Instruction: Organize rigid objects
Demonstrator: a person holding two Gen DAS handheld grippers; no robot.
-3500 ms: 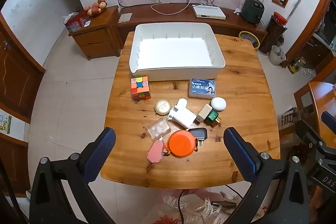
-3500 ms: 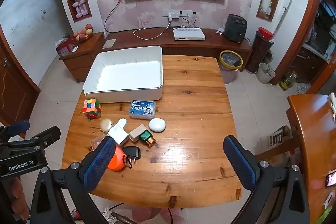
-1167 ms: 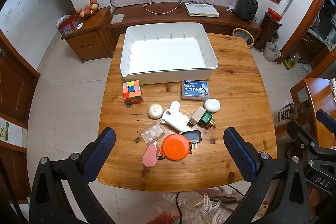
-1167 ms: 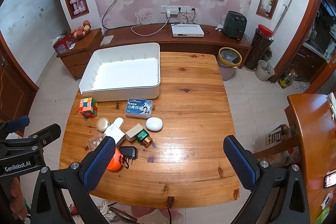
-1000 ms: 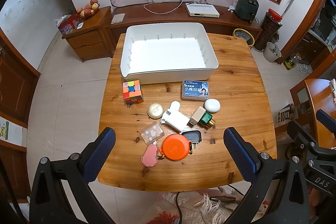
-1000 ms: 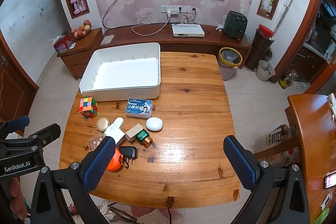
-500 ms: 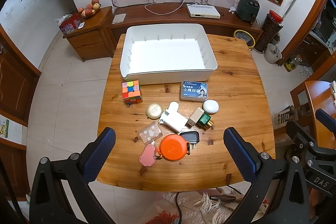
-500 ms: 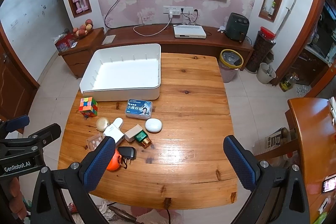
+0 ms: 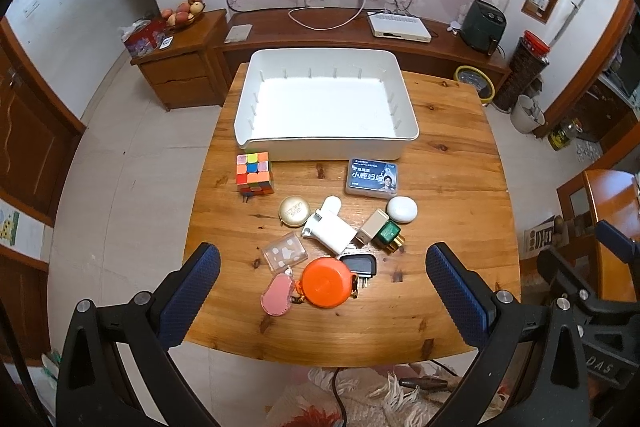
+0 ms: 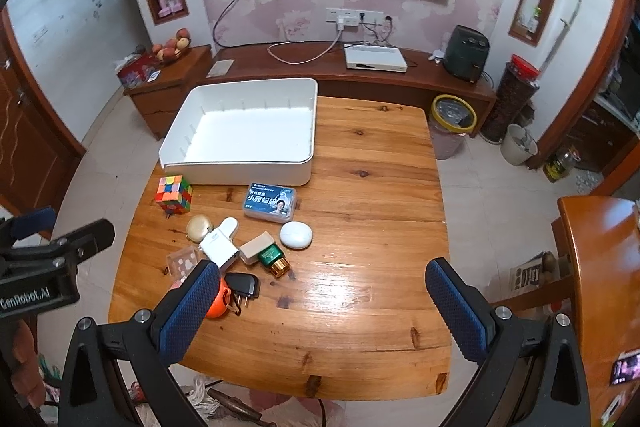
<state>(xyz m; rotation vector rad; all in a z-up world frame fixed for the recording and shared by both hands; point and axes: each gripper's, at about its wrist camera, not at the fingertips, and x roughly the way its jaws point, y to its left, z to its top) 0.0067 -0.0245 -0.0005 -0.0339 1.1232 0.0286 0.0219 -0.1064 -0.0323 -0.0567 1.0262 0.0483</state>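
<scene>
Hovering wide open and empty, your left gripper point(image 9: 322, 281) and right gripper point(image 10: 322, 281) risked trouble — the trinkets crowded touching just before the empty white bin point(image 9: 326, 141), so grabbing the orange case point(image 9: 326, 282) could drag neighbours

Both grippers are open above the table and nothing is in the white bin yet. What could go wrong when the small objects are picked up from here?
1. The white rectangular charger, beige adapter and green-gold plug touch each other, so closing on one may drag its neighbours.
2. The pink keychain appears clipped to the orange round case, so it may come up with it.
3. The smooth white oval case might slip from the left gripper or right gripper.
</scene>
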